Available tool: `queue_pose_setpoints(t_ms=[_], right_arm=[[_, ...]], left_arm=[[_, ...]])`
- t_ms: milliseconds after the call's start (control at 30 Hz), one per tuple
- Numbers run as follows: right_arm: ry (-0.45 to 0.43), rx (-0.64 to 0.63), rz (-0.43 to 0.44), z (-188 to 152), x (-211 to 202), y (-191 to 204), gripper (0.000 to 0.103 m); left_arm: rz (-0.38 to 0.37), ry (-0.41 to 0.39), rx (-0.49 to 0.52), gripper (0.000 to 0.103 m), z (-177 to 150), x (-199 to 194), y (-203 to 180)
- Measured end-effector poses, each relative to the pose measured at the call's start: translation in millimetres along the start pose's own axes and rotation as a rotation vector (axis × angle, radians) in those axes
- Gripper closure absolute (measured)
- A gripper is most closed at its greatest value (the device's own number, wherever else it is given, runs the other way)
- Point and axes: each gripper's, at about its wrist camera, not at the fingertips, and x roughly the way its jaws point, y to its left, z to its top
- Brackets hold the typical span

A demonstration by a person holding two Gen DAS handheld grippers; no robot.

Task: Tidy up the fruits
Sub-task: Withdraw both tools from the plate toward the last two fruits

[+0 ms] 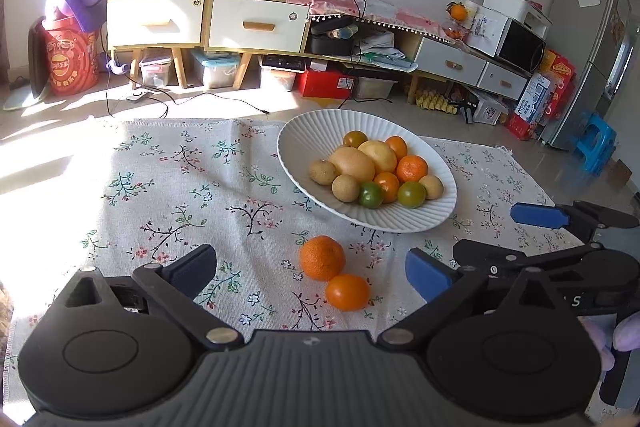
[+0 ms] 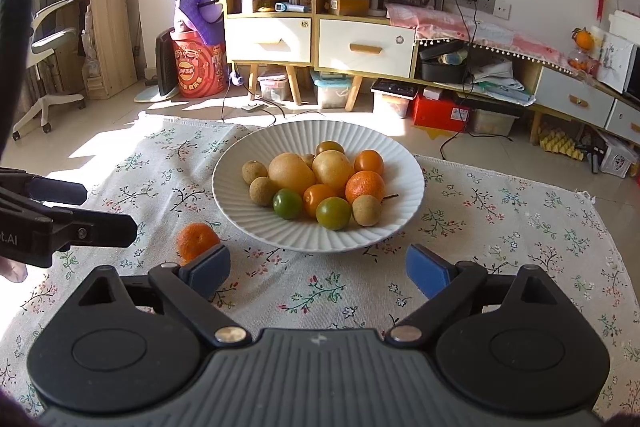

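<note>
Two spread grippers over a floral cloth, fruit bowl ahead and two oranges loose.

In the left wrist view the left gripper (image 1: 310,273) fills the lower frame with its jaws wide apart and nothing pinched; a bumpy orange (image 1: 322,257) and a smooth orange (image 1: 347,291) lie touching each other on the floral tablecloth (image 1: 168,187) at lower centre, between the fingers but clear of the pads. The white ribbed bowl (image 1: 400,219) sits right of centre, heaped with oranges, green citrus and brown fruit. In the right wrist view the right gripper (image 2: 318,269) is likewise spread and empty, the bowl at mid-frame just beyond its fingertips.
</note>
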Motion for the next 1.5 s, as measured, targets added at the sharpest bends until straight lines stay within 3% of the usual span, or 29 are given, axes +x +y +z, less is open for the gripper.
queue_pose_setpoints(t_ms=[567, 1167, 1300, 1500], right_arm=[[-0.006, -0.035, 0.056, -20.9, -2.6, 24.7, 0.004], [0.025, -0.074, 0.090, -33.0, 17.1, 42.1, 0.003], [0.025, -0.088, 0.117, -31.1, 24.9, 49.0, 0.009], [0.026, -0.112, 0.132, -28.0, 38.1, 57.7, 0.029]], left_arm=[[0.024, -0.010, -0.008, 0.008, -25.4, -14.9, 22.4], [0.058, 0.003, 0.023, 0.008, -33.3, 18.5, 28.9], [0.060, 0.013, -0.009, 0.008, -31.0, 23.7, 33.4], [0.055, 0.011, -0.010, 0.008, -27.3, 24.1, 32.9]])
